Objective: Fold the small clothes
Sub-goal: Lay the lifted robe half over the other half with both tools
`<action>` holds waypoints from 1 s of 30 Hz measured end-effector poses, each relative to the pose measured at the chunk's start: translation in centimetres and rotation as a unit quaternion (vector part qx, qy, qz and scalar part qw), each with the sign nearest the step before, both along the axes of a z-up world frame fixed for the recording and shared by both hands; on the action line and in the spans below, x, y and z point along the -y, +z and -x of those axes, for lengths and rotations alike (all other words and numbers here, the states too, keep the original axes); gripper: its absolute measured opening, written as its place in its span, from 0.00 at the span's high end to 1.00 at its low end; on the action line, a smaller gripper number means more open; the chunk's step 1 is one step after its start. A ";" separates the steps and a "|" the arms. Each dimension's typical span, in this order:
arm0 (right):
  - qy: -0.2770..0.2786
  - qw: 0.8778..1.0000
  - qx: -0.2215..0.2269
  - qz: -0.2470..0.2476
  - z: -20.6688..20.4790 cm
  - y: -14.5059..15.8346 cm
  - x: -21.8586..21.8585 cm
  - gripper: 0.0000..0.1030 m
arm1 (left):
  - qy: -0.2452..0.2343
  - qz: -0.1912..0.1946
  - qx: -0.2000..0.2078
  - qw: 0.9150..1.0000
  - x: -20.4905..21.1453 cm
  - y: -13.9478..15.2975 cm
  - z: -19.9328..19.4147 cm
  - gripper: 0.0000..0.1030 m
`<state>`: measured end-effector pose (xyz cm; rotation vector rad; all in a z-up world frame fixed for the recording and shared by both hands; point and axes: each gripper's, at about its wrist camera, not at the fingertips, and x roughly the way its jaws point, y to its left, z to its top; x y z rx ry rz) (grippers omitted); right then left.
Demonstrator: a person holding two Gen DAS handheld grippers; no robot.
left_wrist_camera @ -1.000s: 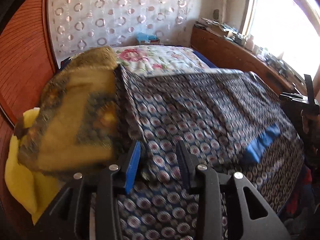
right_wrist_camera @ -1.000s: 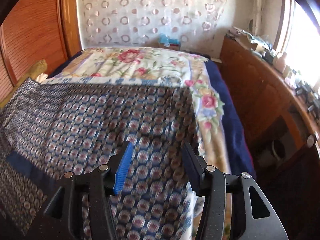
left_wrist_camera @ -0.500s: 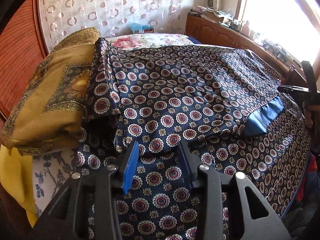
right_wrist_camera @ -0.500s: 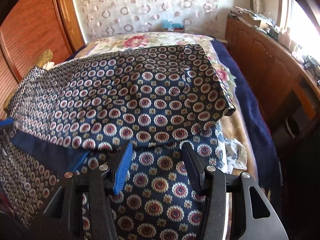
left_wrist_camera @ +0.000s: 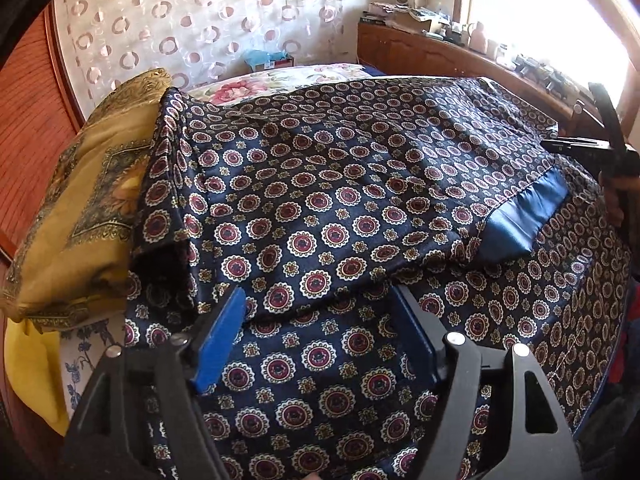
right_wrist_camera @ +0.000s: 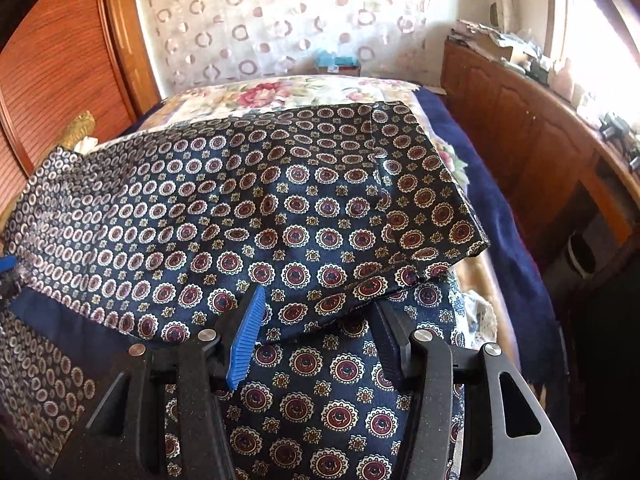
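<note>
Both grippers tilt down over the folded garment (left_wrist_camera: 320, 184), left fingers (left_wrist_camera: 218, 344) just opened wide, right fingers (right_wrist_camera: 244, 340) apart, empty

Two black handheld grippers w/ blue finger pads

Left gripper (left_wrist_camera: 320, 336): matte black plastic frame, two angled arms w/ triangular cutouts, silver round screws at the pivots; left finger (left_wrist_camera: 220, 344) has a flat bright-blue pad, right finger's pad also blue but mostly edge-on. Right gripper (right_wrist_camera: 316, 332): same black build, grainy finish, silver screws, cutouts; near-left pad (right_wrist_camera: 246, 336) is ribbed blue, right one looks dark, edge-on. In left wrist view, far right, the other gripper shows as thin black bars.
</note>
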<state>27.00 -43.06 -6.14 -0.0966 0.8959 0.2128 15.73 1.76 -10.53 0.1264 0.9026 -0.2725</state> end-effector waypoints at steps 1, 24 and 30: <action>0.000 1.000 0.000 0.001 0.0 0.0 -0.1 0.49 | 0.000 0.001 0.000 1.000 -0.1 0.0 0.0 0.28; -0.003 1.000 0.003 0.019 0.1 -0.5 -1.1 0.47 | 0.086 0.044 0.087 0.992 -3.1 4.0 4.4 0.26; -0.003 1.000 0.003 0.019 0.1 -0.5 -1.1 0.47 | 0.113 0.028 0.103 0.988 -4.8 4.7 3.4 0.56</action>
